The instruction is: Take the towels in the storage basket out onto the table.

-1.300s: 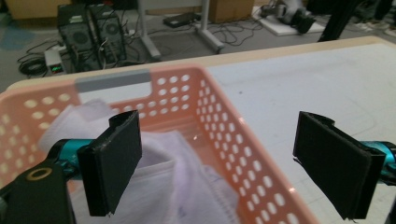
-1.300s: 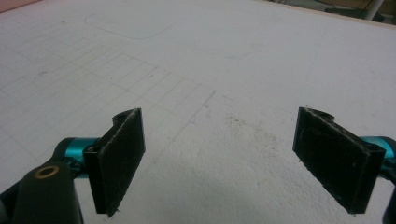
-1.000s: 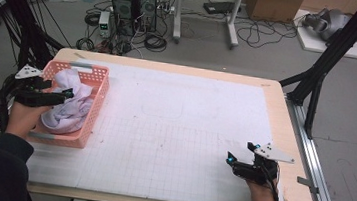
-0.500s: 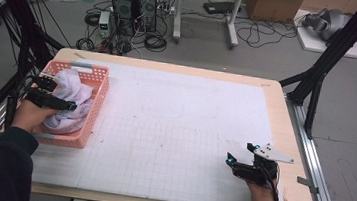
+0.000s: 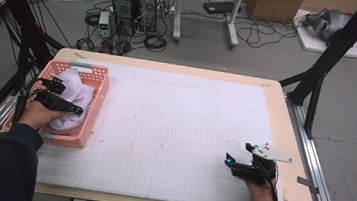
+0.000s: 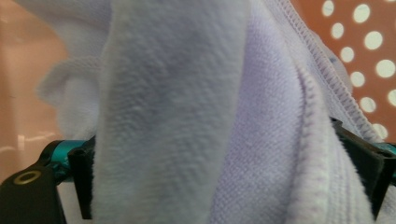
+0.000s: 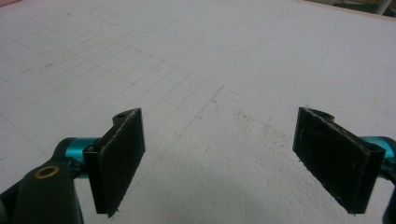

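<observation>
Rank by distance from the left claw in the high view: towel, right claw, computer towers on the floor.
1. Towel: in the pink basket, between the left claw's jaws.
2. Computer towers: on the floor beyond the table's far edge.
3. Right claw: near right of the table.

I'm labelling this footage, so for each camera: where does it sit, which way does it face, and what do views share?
High view: above the person's side, facing forward and down on the table; forearms, both claws.
Left gripper view: on the left claw, facing the lilac towel in the pink basket.
Right gripper view: on the right claw, facing the gridded mat.
Shared: towel, basket, mat.
</observation>
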Motion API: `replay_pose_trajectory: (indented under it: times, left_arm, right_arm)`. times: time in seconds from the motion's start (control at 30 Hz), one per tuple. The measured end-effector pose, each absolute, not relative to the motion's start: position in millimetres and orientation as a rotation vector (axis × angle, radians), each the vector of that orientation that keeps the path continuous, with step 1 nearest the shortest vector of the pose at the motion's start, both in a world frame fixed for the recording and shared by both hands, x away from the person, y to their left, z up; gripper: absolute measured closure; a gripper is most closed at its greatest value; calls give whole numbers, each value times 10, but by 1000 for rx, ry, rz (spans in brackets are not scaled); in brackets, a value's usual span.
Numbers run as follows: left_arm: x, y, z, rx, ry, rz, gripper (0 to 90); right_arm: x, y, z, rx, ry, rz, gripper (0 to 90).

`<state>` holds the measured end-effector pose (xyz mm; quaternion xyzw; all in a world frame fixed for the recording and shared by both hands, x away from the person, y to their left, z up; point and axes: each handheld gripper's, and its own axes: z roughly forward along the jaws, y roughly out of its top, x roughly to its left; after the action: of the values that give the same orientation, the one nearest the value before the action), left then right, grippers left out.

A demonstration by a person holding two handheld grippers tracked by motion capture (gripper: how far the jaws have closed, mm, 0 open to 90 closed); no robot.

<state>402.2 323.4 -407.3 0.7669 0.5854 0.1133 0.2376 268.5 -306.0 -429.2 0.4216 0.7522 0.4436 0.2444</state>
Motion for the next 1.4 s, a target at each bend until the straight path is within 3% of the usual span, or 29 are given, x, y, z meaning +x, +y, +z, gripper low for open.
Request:
replay_pose_trajectory:
  times: [0.2, 0.33, 0.37, 0.4, 0.43, 0.53, 0.97, 1.4]
  left_arm:
    - [4027, 3164, -4096, 2150, 1577, 310, 151]
    - [4016, 3142, -4073, 2149, 1564, 323, 307]
    - [4008, 3140, -4066, 2146, 1551, 320, 307]
    - [4001, 3140, -4059, 2144, 1540, 314, 354]
    - [3993, 3141, -4051, 2142, 1529, 307, 458]
    - [3976, 3135, -4033, 2143, 1507, 312, 527]
    - [3827, 3339, -3875, 1836, 1524, 378, 589]
    - [3597, 3470, -3646, 1613, 1390, 500, 588]
  right_arm:
    - [2696, -3039, -4291, 1146, 2059, 1210, 156]
    - [2690, -3036, -4281, 1136, 2061, 1208, 156]
    - [2690, -3036, -4281, 1136, 2061, 1208, 156]
    - [2689, -3038, -4280, 1135, 2058, 1209, 156]
    - [2684, -3044, -4275, 1132, 2056, 1209, 156]
    - [2678, -3047, -4270, 1140, 2052, 1211, 156]
    - [2650, -3087, -4256, 1156, 2032, 1212, 156]
    - [2653, -3055, -4256, 1150, 2033, 1221, 156]
